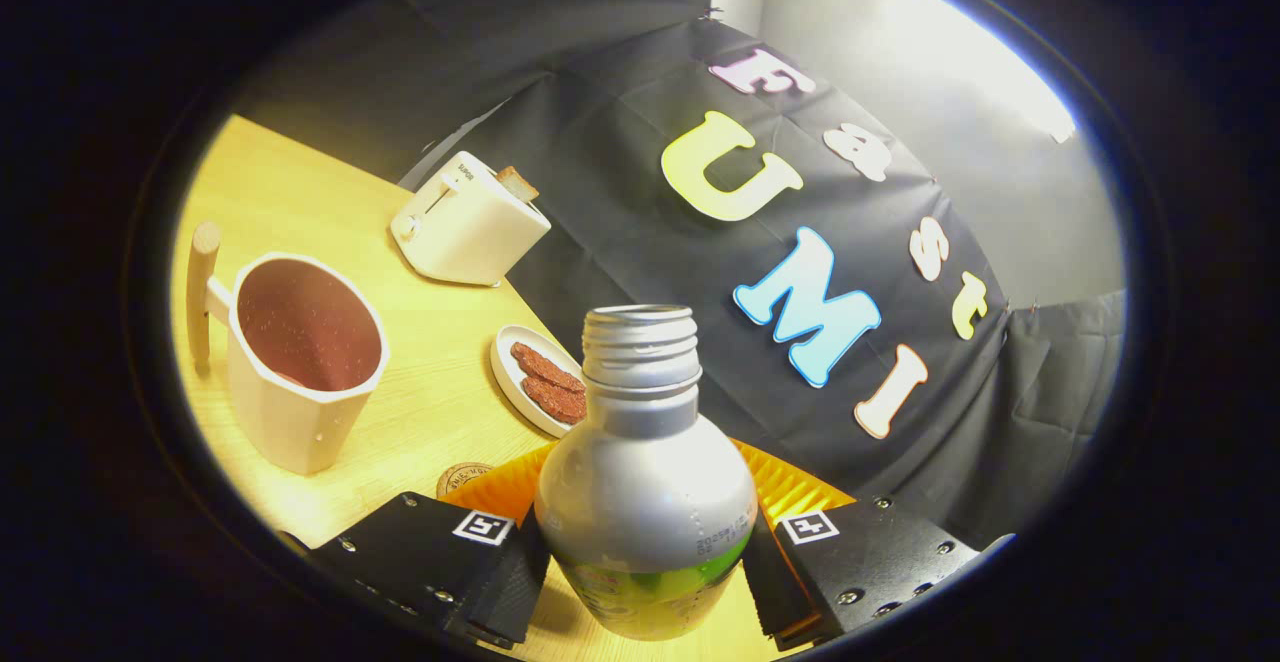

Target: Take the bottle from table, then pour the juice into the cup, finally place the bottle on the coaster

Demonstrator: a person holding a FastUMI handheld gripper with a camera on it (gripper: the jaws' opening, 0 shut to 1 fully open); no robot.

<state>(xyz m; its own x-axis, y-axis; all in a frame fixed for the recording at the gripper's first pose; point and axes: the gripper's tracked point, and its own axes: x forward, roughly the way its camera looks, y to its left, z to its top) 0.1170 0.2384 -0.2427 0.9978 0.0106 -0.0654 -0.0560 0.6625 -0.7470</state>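
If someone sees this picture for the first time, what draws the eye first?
The silver bottle, uncapped, stands between the jaws of the gripper, which press its sides. Beyond and to the left, a cream cup with a wooden handle sits on the table, a toaster behind it.

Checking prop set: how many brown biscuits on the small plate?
2. One biscuit toward the toaster, another overlapping it, nearer the bottle, which the claw grips and may hide more.
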